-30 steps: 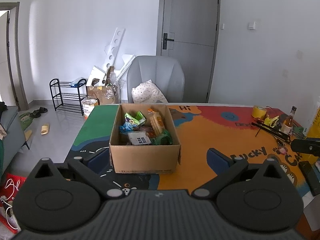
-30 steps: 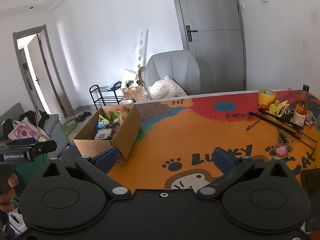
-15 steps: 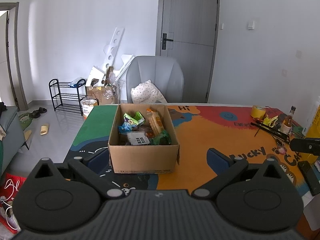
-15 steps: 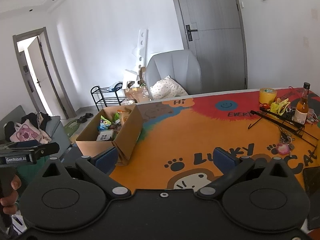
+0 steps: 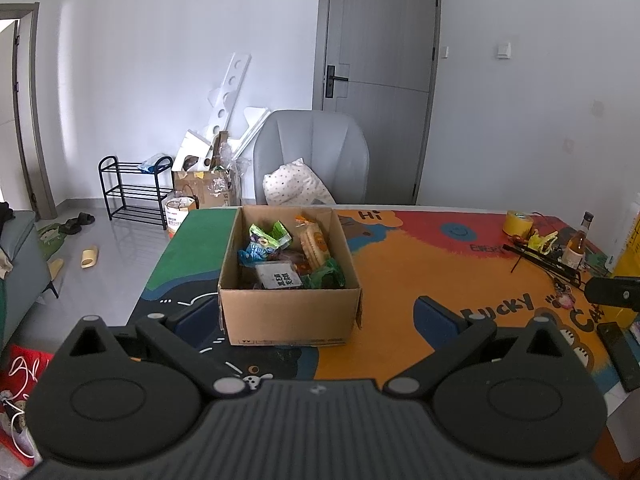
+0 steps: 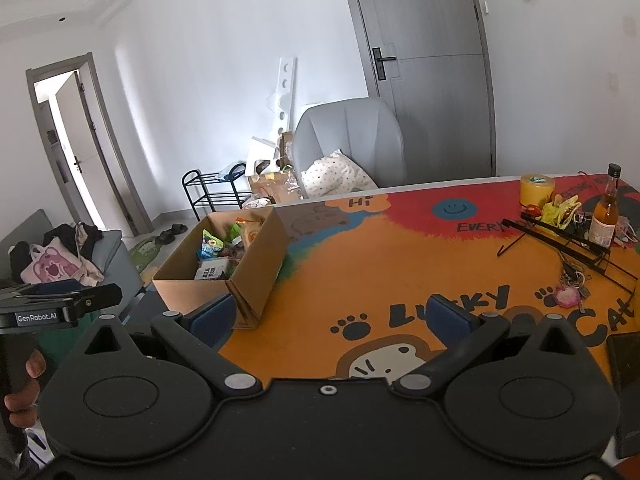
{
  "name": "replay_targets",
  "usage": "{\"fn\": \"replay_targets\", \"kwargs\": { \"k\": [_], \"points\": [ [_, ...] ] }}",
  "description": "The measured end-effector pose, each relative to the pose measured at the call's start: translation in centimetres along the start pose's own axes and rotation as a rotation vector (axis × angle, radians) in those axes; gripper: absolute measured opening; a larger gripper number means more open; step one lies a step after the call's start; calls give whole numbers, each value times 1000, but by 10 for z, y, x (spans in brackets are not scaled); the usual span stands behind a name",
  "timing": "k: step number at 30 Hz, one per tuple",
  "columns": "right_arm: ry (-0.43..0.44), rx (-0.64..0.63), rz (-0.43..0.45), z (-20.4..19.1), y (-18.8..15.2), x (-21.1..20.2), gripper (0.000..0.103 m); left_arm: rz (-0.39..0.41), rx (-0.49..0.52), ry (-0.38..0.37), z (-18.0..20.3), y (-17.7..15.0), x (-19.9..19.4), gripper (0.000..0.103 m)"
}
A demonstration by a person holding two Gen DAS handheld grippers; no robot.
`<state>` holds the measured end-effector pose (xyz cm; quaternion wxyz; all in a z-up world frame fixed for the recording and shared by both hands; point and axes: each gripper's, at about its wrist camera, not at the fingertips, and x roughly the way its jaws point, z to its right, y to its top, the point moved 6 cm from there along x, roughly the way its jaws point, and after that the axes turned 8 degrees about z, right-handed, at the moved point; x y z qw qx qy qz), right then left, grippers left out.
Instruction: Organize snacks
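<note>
An open cardboard box (image 5: 288,316) stands on the colourful table mat (image 5: 404,264), holding several snack packets (image 5: 276,248). It also shows in the right wrist view (image 6: 256,256), at the left. My left gripper (image 5: 316,316) is open and empty, its blue pads either side of the box's near wall, a little short of it. My right gripper (image 6: 332,316) is open and empty over the orange mat, to the right of the box. The left gripper's body (image 6: 60,308) shows at the left edge of the right wrist view.
A roll of yellow tape (image 6: 537,189), a bottle (image 6: 606,216), a black wire rack (image 6: 560,236) and keys (image 6: 570,284) lie at the table's right. A dark phone (image 5: 620,356) lies near the right front edge. A grey chair (image 5: 312,156) stands behind the table.
Both grippers have drifted slightly back and up, so the box sits marginally farther away. Both stay open and empty.
</note>
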<state>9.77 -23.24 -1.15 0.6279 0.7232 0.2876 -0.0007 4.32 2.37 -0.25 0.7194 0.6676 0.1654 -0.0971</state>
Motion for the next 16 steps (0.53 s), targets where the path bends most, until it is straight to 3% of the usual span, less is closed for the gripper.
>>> {"fn": "replay_targets", "kwargs": {
  "k": [16],
  "points": [
    [-3,1,-5,0,-1,2,103,4,4,-4,0,0,-1,103]
  ]
}}
